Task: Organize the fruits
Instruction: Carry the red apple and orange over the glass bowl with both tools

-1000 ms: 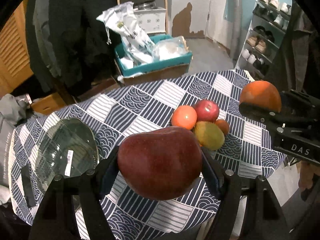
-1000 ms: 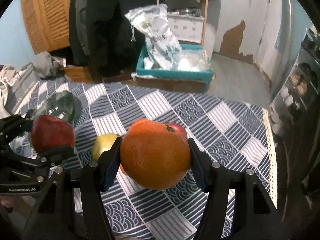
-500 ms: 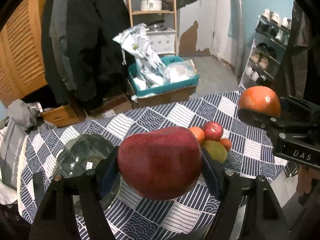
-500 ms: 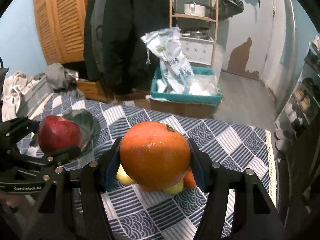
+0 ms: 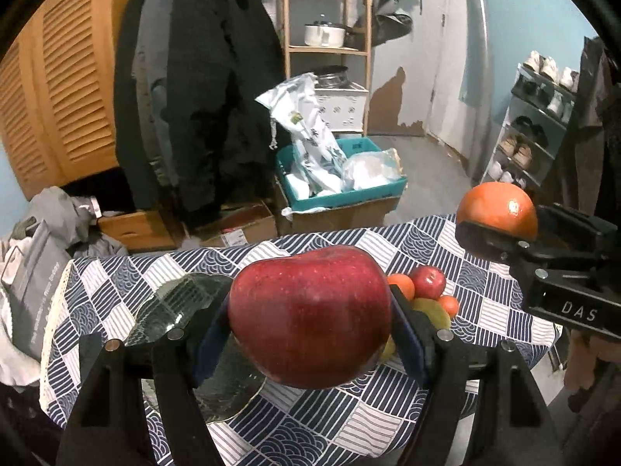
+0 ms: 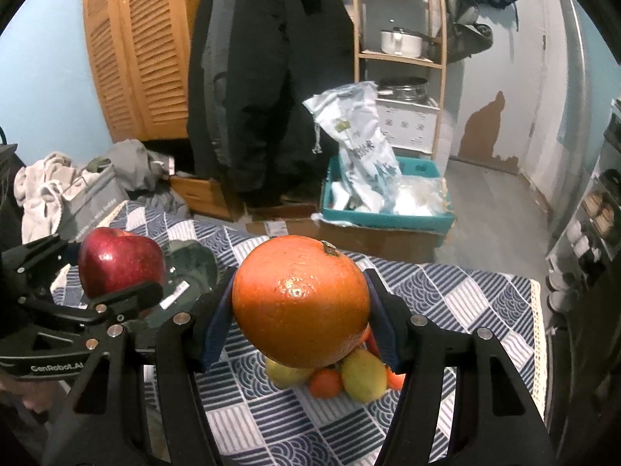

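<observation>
A lived-in home, likely an entry or utility room: dark coats hang beside a louvred wooden wardrobe, a shoe rack lines one wall, a cooking pot sits on open shelving, and a patterned cloth covers the bench.

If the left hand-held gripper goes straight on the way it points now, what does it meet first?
Probably the glass plate on the table, just ahead and below the left hand-held gripper, which holds the red apple. Depth is unclear in this view.

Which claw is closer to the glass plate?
Left. The left gripper, holding the red apple, hovers over the glass plate; the right gripper, holding the orange, hangs above the fruit pile.
</observation>
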The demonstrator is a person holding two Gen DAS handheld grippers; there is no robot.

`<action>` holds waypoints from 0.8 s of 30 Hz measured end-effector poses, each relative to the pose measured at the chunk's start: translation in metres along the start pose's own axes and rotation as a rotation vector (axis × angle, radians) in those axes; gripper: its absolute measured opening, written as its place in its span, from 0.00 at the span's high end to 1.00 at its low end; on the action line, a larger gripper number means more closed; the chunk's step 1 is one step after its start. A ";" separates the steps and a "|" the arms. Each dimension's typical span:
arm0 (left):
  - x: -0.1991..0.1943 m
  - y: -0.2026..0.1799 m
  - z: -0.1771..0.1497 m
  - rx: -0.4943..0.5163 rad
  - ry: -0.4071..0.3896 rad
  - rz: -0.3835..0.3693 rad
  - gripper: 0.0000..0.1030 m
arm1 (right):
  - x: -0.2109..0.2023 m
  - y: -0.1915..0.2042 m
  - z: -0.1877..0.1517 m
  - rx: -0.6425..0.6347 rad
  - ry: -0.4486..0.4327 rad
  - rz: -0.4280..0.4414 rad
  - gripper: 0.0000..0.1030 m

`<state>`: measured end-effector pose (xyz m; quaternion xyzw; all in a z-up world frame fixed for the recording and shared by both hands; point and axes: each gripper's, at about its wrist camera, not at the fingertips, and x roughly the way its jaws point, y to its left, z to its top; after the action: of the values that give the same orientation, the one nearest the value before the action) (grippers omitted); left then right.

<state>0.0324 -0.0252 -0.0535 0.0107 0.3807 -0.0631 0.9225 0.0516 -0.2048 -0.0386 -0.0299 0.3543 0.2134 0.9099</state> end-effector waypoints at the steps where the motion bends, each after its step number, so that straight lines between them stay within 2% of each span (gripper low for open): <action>1: 0.000 0.004 0.000 -0.007 0.001 0.007 0.26 | 0.002 0.003 0.002 -0.002 0.002 0.004 0.39; 13: 0.005 0.054 -0.009 -0.097 0.023 0.072 0.26 | 0.025 0.042 0.019 -0.031 0.023 0.074 0.39; 24: 0.012 0.091 -0.020 -0.156 0.052 0.135 0.26 | 0.064 0.073 0.027 -0.037 0.086 0.134 0.39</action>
<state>0.0383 0.0653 -0.0790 -0.0338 0.4067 0.0294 0.9125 0.0806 -0.1095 -0.0529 -0.0320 0.3901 0.2787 0.8770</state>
